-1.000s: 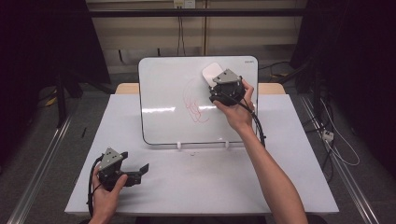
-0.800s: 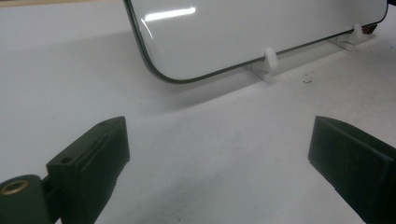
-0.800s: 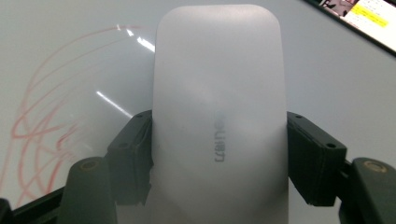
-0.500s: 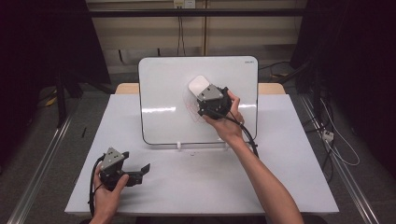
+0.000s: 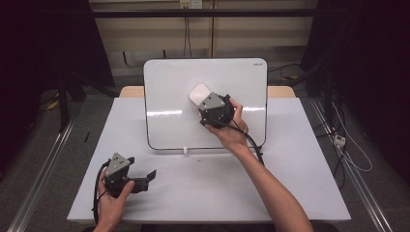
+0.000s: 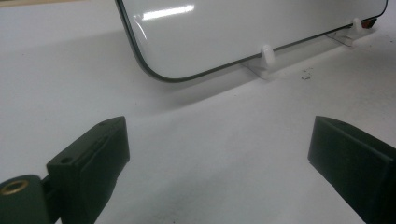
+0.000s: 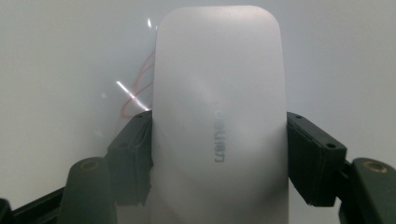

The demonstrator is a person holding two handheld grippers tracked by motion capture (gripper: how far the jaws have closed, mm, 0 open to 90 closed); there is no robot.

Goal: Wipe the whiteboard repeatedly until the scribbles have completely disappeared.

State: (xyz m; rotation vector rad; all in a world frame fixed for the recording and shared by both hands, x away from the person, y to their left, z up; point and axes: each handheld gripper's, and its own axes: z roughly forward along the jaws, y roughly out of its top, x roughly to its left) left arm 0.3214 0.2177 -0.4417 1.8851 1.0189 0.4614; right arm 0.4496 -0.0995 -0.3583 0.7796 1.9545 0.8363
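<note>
The right gripper (image 5: 205, 104) has slid left across the whiteboard (image 5: 169, 96) since a second ago, from the upper right toward the middle, and the white eraser (image 7: 219, 116) has come with it. Its jaws are clamped on the eraser's two long sides, the eraser flat against the board, with a trace of red scribble (image 7: 137, 88) peeking out beside it. The left gripper (image 5: 145, 178) hasn't budged: it rests at the near left of the white table (image 5: 300, 183), jaws wide apart with nothing between them. The board leans on small white clips (image 6: 266, 56) at its lower edge. Dark curtains flank the room, cables trailing over the grey floor.
</note>
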